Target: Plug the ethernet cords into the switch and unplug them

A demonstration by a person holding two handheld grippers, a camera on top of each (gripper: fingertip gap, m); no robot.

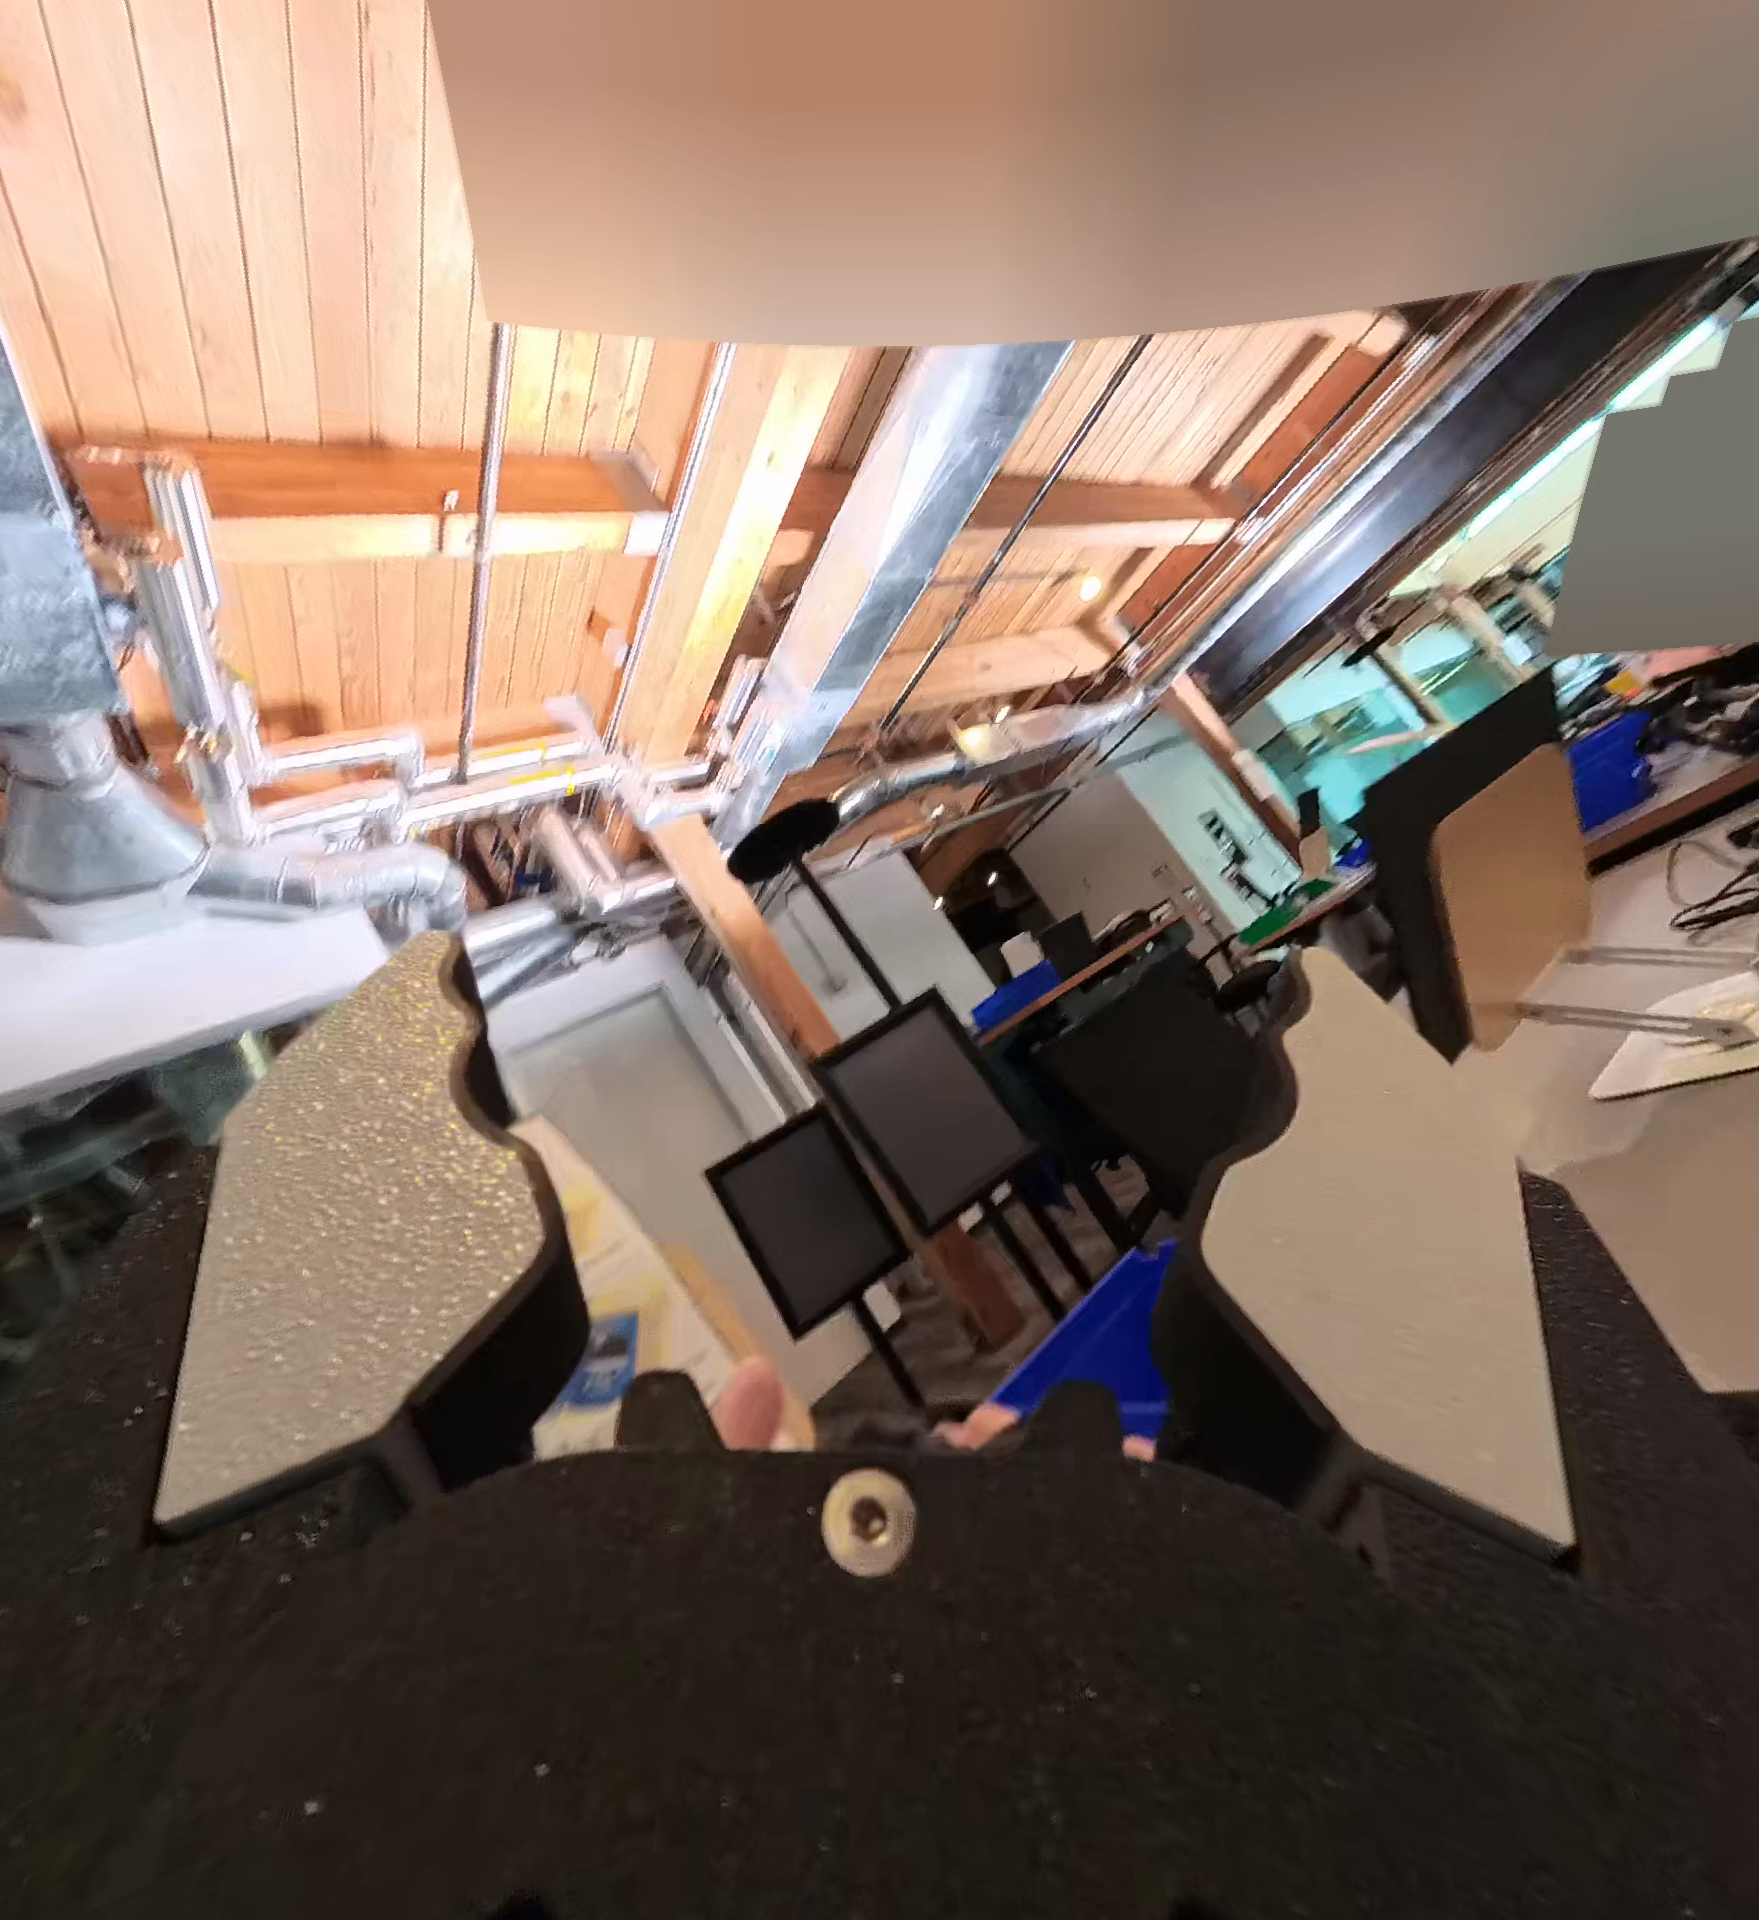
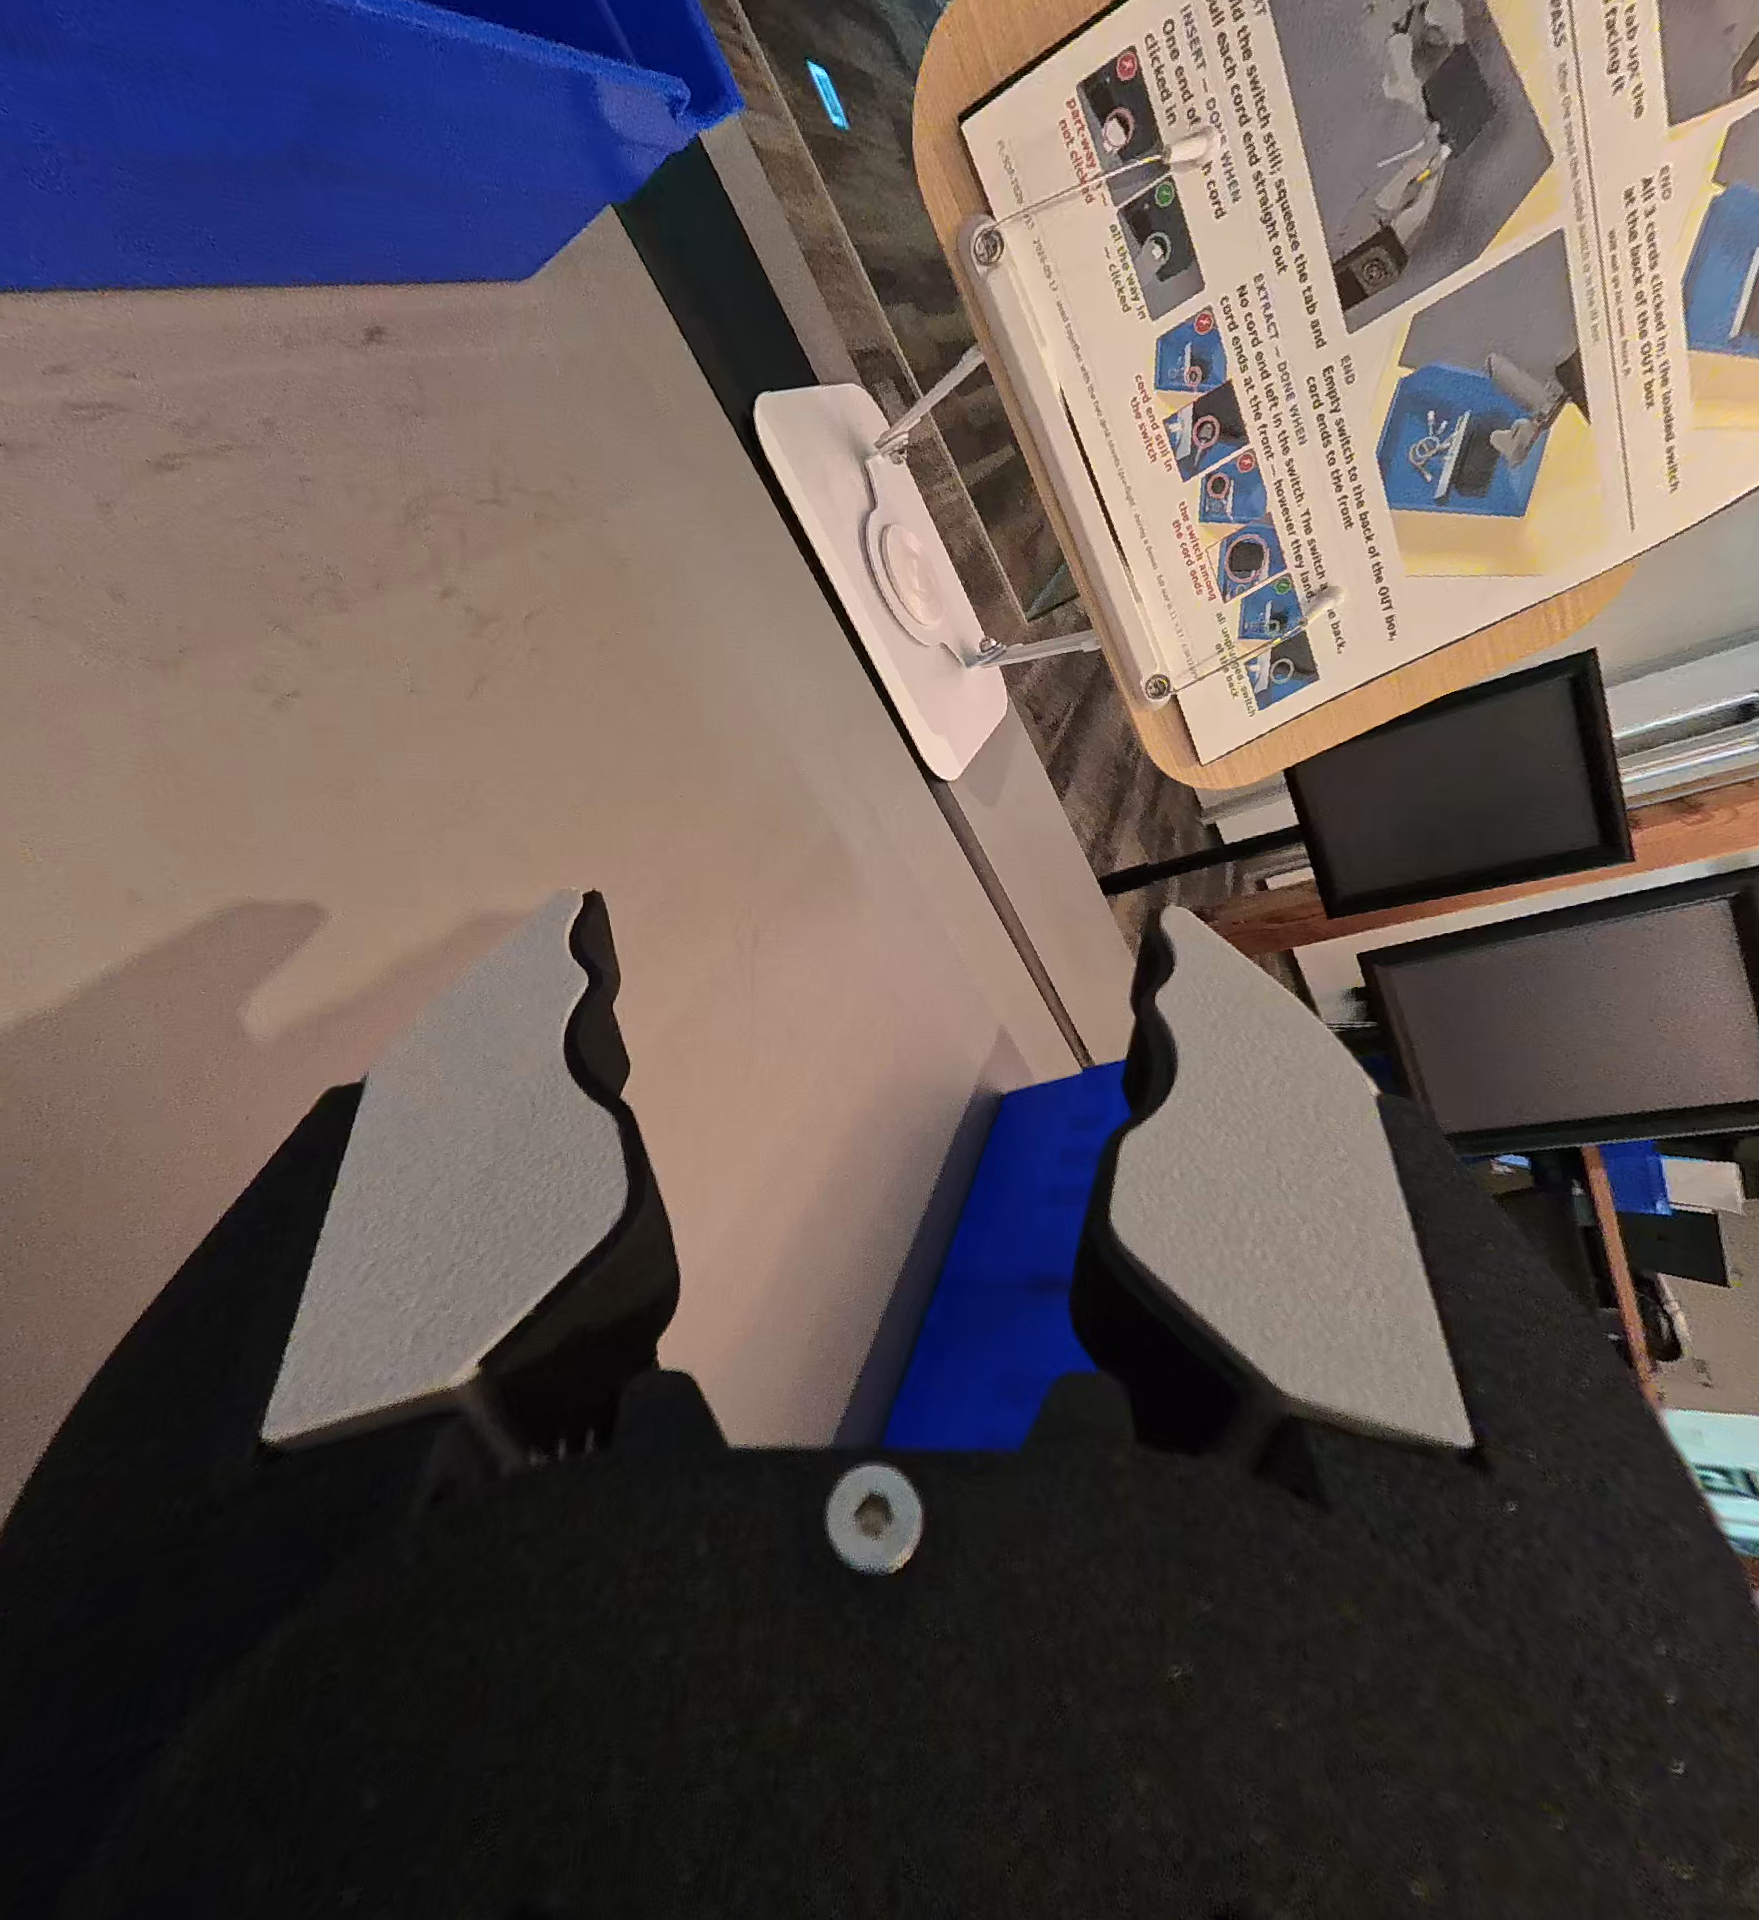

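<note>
No ethernet cord or switch shows in either view. My left gripper is open and empty, tilted up toward the wooden ceiling and the room beyond; a person's fingertips show behind its base. My right gripper is open and empty, rolled sideways above the grey table. A blue bin sits at the top left of the right wrist view, and part of another blue bin shows between the fingers at the table's edge.
A stand holding an instruction sheet on a wooden board sits on a white base at the table's edge; it also shows in the left wrist view. Two dark monitors stand beyond. Pipes and ducts run overhead. There is about 30 cm between the tips of the two grippers.
</note>
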